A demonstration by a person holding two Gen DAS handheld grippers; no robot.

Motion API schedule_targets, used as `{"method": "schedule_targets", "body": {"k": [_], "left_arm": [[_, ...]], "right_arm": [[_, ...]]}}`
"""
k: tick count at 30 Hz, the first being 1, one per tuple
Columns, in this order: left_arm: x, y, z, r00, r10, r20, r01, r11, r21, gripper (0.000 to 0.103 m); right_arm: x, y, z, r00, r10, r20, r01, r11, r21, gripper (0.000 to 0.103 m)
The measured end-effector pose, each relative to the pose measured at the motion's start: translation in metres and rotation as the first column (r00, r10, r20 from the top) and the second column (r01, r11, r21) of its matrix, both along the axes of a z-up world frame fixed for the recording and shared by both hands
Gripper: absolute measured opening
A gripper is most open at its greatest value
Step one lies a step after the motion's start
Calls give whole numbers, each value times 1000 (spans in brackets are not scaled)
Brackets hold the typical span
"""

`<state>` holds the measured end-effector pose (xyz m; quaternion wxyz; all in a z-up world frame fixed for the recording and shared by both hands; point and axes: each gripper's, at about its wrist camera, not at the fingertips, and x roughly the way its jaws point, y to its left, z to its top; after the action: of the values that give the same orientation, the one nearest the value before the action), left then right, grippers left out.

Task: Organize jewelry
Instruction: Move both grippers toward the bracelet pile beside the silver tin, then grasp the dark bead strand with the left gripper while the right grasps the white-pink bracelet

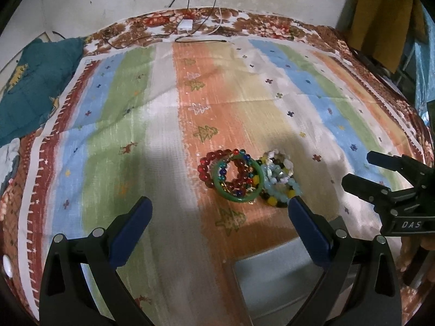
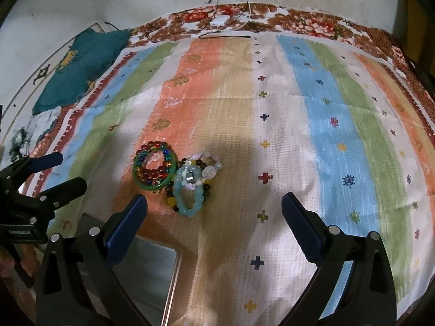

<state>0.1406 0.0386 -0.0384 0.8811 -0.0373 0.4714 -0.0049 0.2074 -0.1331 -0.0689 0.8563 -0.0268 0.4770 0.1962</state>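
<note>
While both claws hang above the striped cloth (image 1: pixel 168 125), neither has hold of anything. Left claw (image 1: pixel 220 209): jaws spread wide, blue pads facing each other, nothing between them. Right claw (image 2: pixel 214 206): likewise spread wide, nothing gripped. From the left wrist view the right claw comes in from the right edge; from the right wrist view the left claw (image 2: pixel 58 171) comes in from the left edge, also parted.

Jewelry lies in one small heap on the orange stripe, just ahead of both claws. Green bangle (image 1: pixel 217 183) lies flat, ringing part of a red bead bracelet (image 1: pixel 206 164) and a multicoloured bead bracelet (image 1: pixel 246 156). Touching it on the right: a pale blue bead bracelet (image 2: pixel 176 190) lying over a dark-and-yellow bead bracelet (image 2: pixel 171 201) and a white stone bracelet (image 2: pixel 209 171).

Nearest the cameras, a grey metal tray (image 1: pixel 272 277) sits under the claws, its rim just short of the heap.

Farther out: a floral bedspread (image 1: pixel 266 27) beneath the cloth, a white adapter (image 1: pixel 185 24) with cables at the far edge, and a teal pillow (image 1: pixel 30 81) at far left.
</note>
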Motion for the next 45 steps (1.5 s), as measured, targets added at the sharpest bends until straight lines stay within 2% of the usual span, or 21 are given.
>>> {"method": "schedule_targets", "body": {"k": [6, 18, 21, 29, 33, 36, 37, 41, 45], "left_arm": [[14, -5, -2, 999, -39, 9, 39, 999, -3, 98], [48, -2, -24, 996, -48, -77, 49, 999, 3, 97], [58, 3, -31, 994, -42, -101, 41, 999, -14, 94], [78, 3, -47, 987, -65, -150, 61, 998, -30, 85], [87, 2, -55, 982, -76, -174, 72, 997, -26, 75], [90, 2, -57, 980, -72, -184, 70, 997, -16, 72], [91, 2, -59, 979, -71, -189, 71, 997, -10, 67], [97, 0, -62, 976, -91, -197, 90, 996, -11, 61], [101, -3, -65, 973, -108, -204, 108, 994, -13, 52]], "right_arm": [[14, 1, -6, 999, -8, -36, 8, 1000, -2, 100], [45, 3, -25, 992, -35, -124, 36, 999, 6, 100], [52, 2, -31, 988, -43, -148, 45, 999, 13, 100], [69, 5, -47, 978, -52, -201, 58, 998, 23, 100], [75, 7, -52, 975, -53, -214, 60, 998, 25, 99], [80, 6, -58, 969, -55, -242, 67, 997, 39, 90], [81, 5, -60, 965, -58, -256, 72, 996, 48, 89], [85, 6, -68, 958, -60, -281, 78, 996, 51, 85], [90, 9, -74, 950, -58, -307, 83, 994, 68, 76]]}}
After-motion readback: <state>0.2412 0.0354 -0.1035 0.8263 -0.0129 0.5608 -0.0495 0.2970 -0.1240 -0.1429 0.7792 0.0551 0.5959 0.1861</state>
